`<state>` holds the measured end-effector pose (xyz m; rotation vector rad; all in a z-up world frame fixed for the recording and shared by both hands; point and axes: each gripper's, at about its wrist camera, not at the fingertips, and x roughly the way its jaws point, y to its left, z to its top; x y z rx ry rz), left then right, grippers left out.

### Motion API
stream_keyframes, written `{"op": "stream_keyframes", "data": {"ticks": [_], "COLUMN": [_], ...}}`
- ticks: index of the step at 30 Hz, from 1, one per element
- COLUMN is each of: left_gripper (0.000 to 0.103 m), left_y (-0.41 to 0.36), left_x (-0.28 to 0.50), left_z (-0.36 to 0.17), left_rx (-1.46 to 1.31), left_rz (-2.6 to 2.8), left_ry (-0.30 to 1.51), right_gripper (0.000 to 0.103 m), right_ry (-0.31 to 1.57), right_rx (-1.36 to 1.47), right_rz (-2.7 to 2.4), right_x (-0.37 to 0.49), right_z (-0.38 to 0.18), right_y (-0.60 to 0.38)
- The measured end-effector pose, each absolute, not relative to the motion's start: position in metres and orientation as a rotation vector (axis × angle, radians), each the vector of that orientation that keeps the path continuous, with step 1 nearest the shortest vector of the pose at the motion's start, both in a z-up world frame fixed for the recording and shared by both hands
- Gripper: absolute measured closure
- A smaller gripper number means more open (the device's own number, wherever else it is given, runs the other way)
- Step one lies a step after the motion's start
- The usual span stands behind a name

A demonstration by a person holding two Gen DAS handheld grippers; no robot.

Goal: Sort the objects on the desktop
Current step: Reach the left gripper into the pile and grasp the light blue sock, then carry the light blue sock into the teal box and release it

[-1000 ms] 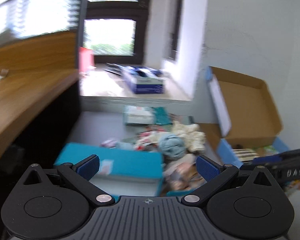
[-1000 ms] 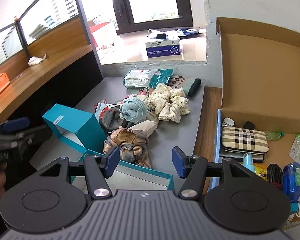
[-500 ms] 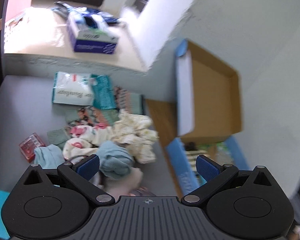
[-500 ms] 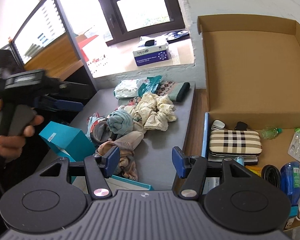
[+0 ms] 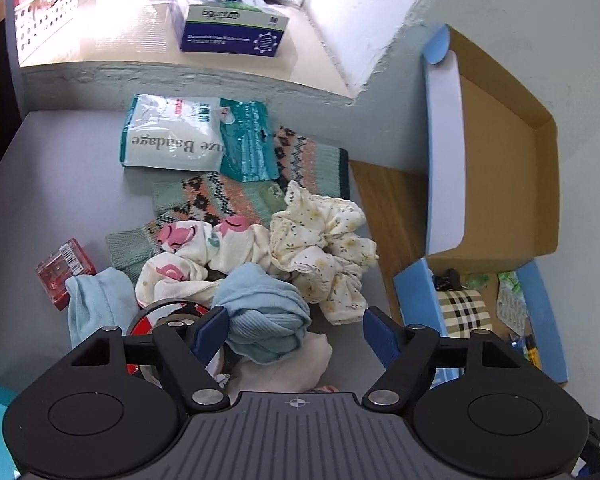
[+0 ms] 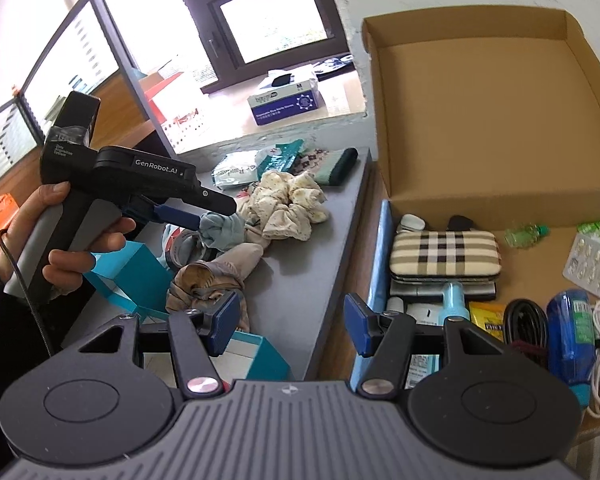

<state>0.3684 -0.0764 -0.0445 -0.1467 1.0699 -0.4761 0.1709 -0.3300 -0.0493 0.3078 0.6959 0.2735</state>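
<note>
a crumpled light blue ribbed cloth [image 5: 266, 320] lies in the middle of a heap of soft things on the grey bench top [image 5: 60, 184], toward the near side of the heap. the left gripper [image 5: 294, 330] hangs right over it with its blue-padded jaws spread wide, one pad at the cloth's left edge and the other past its right side over bare bench, nothing clamped between them; in the right wrist view the same gripper [image 6: 214, 216] reaches in from the left with its tips at that blue cloth [image 6: 222, 232], the tool held in the person's left hand [image 6: 80, 236]. just behind the cloth sit a cream floral scrunchie [image 5: 324, 252] and a white fabric piece with pink prints [image 5: 196, 256], both touching the heap. a patterned green and peach knitted sock [image 5: 236, 196] lies further back, and a white and teal gauze bandage packet [image 5: 172, 140] rests near the bench's rear edge. a small red transparent box [image 5: 62, 270] sits toward the left edge, just beside a pale blue cloth [image 5: 98, 304]. a red and white tape roll [image 5: 164, 316] shows under the left pad. beyond the bench's right edge stands an open brown cardboard box with blue outer sides [image 6: 484, 120], holding a plaid beige and black case [image 6: 444, 252] along its left wall. the right gripper [image 6: 290, 326] hovers over the bench's right edge with its jaws apart and empty.
</note>
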Motion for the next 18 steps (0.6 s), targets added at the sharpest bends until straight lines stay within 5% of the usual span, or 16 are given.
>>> {"op": "stream_keyframes", "data": {"ticks": [6, 11, 18], "left_gripper": [0.019, 0.048, 0.062], "left_y": [-0.079, -0.083, -0.079], "left_x": [0.368, 0.374, 0.375], "left_z": [-0.042, -0.053, -0.054], "left_rx": [-0.115, -0.094, -0.098], "left_rz": [-0.452, -0.402, -0.387], "left_ry": [1.059, 1.087, 1.079], "right_gripper": [0.039, 0.039, 0.039], "right_ry": [0.692, 0.689, 0.686], "right_rx": [0.322, 0.324, 0.33], "right_rz": [0.274, 0.286, 0.293], "right_x": [0.17, 0.168, 0.167], "right_z": [-0.051, -0.052, -0.051], "right_y": [-0.335, -0.334, -0.334]}}
